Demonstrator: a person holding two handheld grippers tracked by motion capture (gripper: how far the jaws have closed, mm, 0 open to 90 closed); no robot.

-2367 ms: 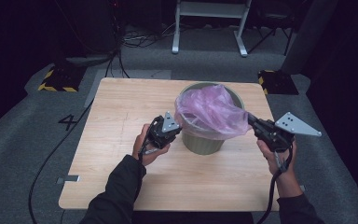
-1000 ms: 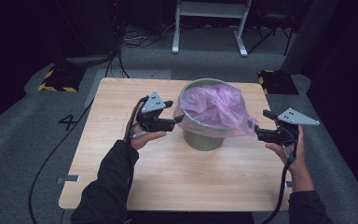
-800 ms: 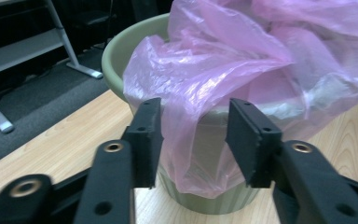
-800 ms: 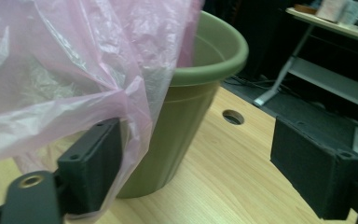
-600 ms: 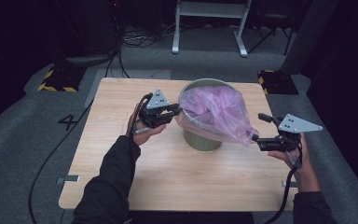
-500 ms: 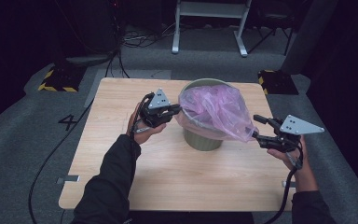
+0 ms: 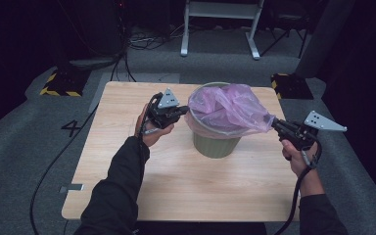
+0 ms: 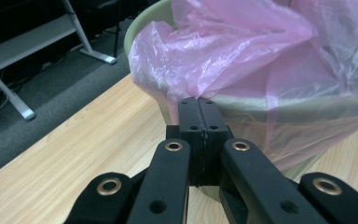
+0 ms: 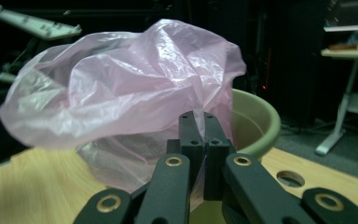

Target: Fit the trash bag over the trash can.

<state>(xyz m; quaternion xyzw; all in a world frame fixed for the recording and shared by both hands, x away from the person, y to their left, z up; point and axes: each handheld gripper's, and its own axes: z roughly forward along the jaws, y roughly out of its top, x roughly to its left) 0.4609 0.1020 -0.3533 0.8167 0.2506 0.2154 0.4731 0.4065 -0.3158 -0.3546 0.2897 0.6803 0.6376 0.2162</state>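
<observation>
An olive-green bin stands mid-table with a pink plastic bag bunched over its mouth. My left gripper sits at the bin's left rim. In the left gripper view its jaws have just closed and pinch the bag's edge against the rim. My right gripper is off to the bin's right and holds a stretched corner of the bag. In the right gripper view its jaws have just closed, with the film caught between them in front of the bin.
The wooden table has bare room in front of the bin and a round hole near the right gripper. A white metal stand and yellow-black striped blocks are on the floor behind. Cables trail from both grippers.
The left gripper went from the bin's front to its left rim. The right gripper drew away to the right, stretching the bag. Both sets of jaws closed on the film.
</observation>
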